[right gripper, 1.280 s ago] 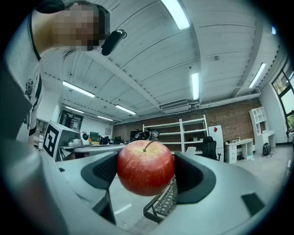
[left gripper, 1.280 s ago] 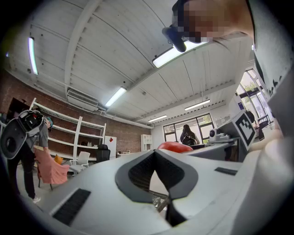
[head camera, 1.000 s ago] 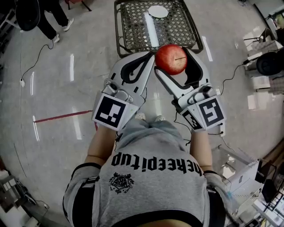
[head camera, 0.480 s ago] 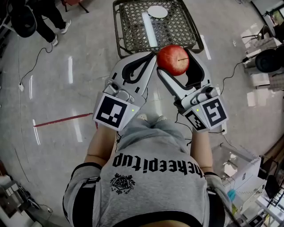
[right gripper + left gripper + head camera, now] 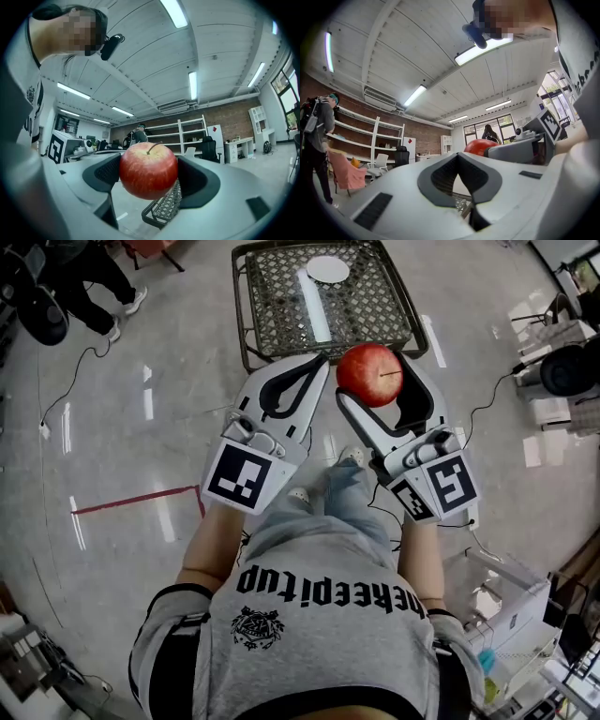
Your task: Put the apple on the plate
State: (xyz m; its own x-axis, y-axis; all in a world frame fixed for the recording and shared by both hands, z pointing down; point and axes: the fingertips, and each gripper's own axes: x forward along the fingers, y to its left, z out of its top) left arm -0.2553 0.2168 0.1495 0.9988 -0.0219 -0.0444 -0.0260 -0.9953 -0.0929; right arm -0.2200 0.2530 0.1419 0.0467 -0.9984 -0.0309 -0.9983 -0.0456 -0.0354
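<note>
A red apple (image 5: 371, 374) is held up in the air by my right gripper (image 5: 373, 381), which is shut on it; in the right gripper view the apple (image 5: 148, 170) fills the gap between the jaws, stem up. My left gripper (image 5: 316, 367) is beside it, shut with nothing in it, and its own view shows the jaws (image 5: 461, 161) closed together with the apple (image 5: 481, 146) just beyond them. A small white plate (image 5: 328, 268) lies at the far end of a metal mesh table (image 5: 272, 287), ahead of both grippers.
A white strip (image 5: 315, 306) lies along the mesh table. A person (image 5: 89, 273) stands at the far left on the shiny floor, and a red line (image 5: 131, 500) marks it. Cables, boxes and equipment (image 5: 562, 371) crowd the right side. The mesh table's corner (image 5: 164, 211) shows under the apple.
The mesh table and plate have come slightly nearer and lower in the head view as the person steps forward. Both grippers keep their pose, the apple still held.
</note>
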